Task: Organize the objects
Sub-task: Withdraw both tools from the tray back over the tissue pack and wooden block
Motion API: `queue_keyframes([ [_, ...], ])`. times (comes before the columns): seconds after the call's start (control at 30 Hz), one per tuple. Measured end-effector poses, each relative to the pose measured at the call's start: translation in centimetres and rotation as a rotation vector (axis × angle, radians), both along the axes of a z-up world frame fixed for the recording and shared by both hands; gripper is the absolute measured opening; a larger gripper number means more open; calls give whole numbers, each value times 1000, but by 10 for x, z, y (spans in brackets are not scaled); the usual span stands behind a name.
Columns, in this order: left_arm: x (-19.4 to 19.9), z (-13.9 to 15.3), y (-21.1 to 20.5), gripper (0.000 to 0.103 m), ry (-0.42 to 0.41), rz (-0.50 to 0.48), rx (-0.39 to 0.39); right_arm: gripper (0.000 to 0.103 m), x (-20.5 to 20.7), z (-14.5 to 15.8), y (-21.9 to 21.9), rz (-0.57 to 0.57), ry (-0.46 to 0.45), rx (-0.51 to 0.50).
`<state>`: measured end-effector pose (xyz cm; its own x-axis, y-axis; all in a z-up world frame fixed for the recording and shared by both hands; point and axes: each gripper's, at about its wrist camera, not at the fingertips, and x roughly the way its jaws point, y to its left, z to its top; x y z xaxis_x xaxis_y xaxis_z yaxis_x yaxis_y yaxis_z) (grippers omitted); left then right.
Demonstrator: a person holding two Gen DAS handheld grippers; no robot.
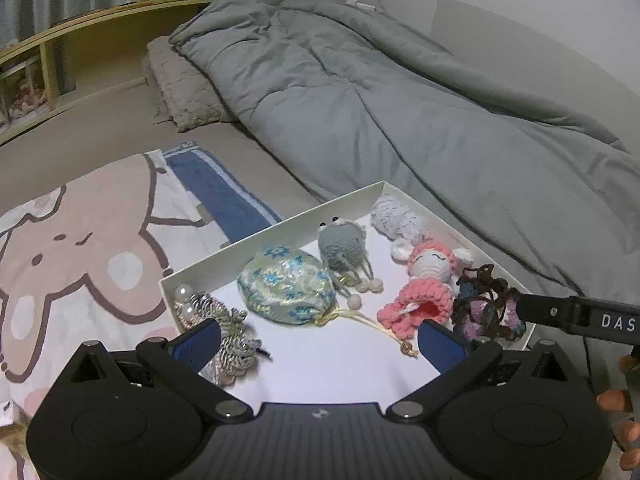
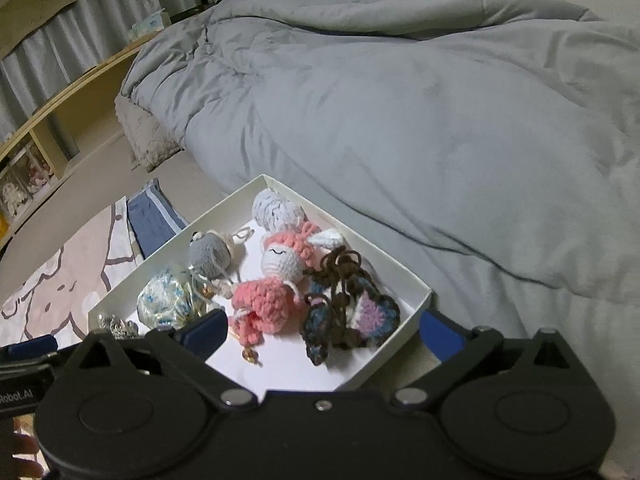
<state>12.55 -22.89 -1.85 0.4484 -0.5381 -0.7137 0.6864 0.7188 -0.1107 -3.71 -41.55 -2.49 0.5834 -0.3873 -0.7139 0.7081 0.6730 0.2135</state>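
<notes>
Both grippers—left (image 1: 318, 340), right (image 2: 324, 330)—hover spread-open, empty, over the white box (image 1: 276, 228); sorting seems nearly finished—next likely withdrawal.

A shallow white cardboard box (image 1: 280, 227) sits at lower centre of the frame. Inside lie a silver beaded trinket with pearls (image 1: 216, 316) at left, a pale floral drawstring pouch (image 1: 286, 290), a grey crocheted frog (image 1: 342, 242), a white knitted toy (image 1: 396, 218), a pink crocheted doll (image 1: 424, 280) and a brown-purple crocheted butterfly (image 1: 486, 306) at right.

Both wrist views look down closely, sharing the white tray (image 1: 280, 226) (image 2: 420, 300).
</notes>
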Motion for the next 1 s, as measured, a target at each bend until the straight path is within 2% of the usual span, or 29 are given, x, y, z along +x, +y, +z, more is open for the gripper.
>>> queue_keyframes([
  [0.33, 0, 4, 33, 103, -1, 67, -15, 103, 4, 4, 16, 42, 19, -34],
  [0.53, 6, 11, 67, 103, -7, 144, -23, 103, 17, 5, 29, 87, -11, -50],
  [1.0, 12, 27, 173, 103, -36, 354, -13, 103, 69, 17, 101, 330, -32, -102],
])
